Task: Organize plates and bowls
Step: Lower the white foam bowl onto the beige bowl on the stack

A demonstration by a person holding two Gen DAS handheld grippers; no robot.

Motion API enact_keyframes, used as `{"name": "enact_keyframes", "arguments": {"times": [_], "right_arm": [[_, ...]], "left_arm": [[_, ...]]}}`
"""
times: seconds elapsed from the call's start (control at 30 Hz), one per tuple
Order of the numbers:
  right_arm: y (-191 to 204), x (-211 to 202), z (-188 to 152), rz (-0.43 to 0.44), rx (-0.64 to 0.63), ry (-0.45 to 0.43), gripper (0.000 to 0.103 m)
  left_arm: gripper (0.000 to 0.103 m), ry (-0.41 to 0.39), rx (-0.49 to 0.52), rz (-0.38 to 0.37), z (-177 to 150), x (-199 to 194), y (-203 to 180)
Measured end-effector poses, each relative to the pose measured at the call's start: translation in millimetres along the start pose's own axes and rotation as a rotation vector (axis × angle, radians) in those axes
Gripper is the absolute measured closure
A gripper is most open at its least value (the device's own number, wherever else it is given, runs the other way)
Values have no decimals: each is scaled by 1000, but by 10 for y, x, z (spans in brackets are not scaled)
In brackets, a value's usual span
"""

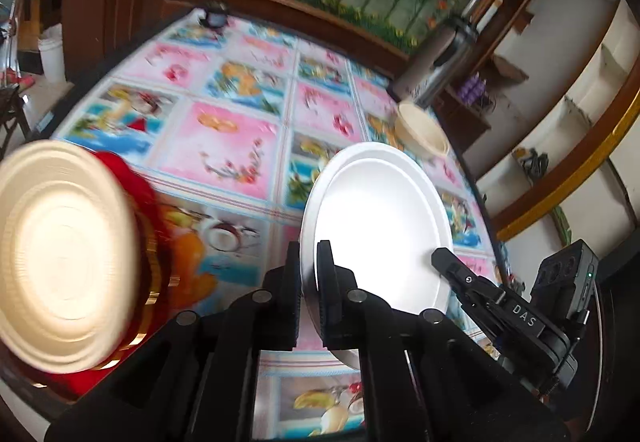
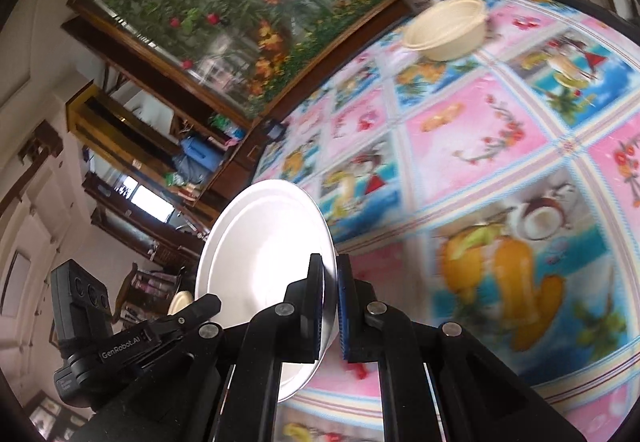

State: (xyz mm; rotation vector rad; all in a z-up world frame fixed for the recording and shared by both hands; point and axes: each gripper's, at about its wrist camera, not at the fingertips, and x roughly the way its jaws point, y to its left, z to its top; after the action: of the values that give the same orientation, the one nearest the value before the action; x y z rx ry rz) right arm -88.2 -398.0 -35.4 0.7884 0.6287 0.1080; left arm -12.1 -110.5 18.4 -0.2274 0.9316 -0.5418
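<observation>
A white plate (image 1: pixel 380 218) is held off the table, tilted, between both grippers. My left gripper (image 1: pixel 310 262) is shut on its left rim. My right gripper (image 2: pixel 330 278) is shut on its right rim; the plate also shows in the right wrist view (image 2: pixel 264 250). The right gripper's body (image 1: pixel 500 306) shows at the plate's far edge in the left wrist view, and the left gripper's body (image 2: pixel 132 342) in the right wrist view. A cream bowl (image 1: pixel 422 134) stands on the table at the far right, also in the right wrist view (image 2: pixel 446 28). A gold-rimmed cream plate (image 1: pixel 60 254) sits on something red at the near left.
The table carries a pink and blue fruit-print cloth (image 1: pixel 224 130). A steel thermos flask (image 1: pixel 436 62) stands behind the bowl. A small dark object (image 1: pixel 214 16) lies at the table's far edge. Wooden cabinets and a flower mural line the wall.
</observation>
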Motion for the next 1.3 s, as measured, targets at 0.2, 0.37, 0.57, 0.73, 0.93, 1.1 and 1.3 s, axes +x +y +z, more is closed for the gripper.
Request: {"name": "enact_keyframes", "arguments": {"times": [0.2, 0.37, 0.57, 0.73, 0.93, 1.1, 1.3], "right_arm": [[503, 39, -92, 53, -84, 8, 97], [935, 161, -212, 94, -146, 39, 97], [1382, 362, -384, 133, -214, 82, 97], [1666, 577, -520, 159, -255, 124, 97], [1875, 778, -622, 183, -279, 157, 97], [1919, 904, -666, 184, -279, 180, 97], [1845, 1068, -711, 163, -260, 212, 97]], "left_arm": [[98, -102, -27, 12, -9, -529, 312], [97, -147, -62, 30, -51, -823, 621], [97, -196, -116, 68, -91, -1071, 995], [97, -217, -165, 97, -113, -1179, 1288], [97, -220, -203, 125, -118, -1182, 1521], [97, -203, -216, 141, -131, -1110, 1599], [97, -183, -219, 166, -144, -1029, 1649]]}}
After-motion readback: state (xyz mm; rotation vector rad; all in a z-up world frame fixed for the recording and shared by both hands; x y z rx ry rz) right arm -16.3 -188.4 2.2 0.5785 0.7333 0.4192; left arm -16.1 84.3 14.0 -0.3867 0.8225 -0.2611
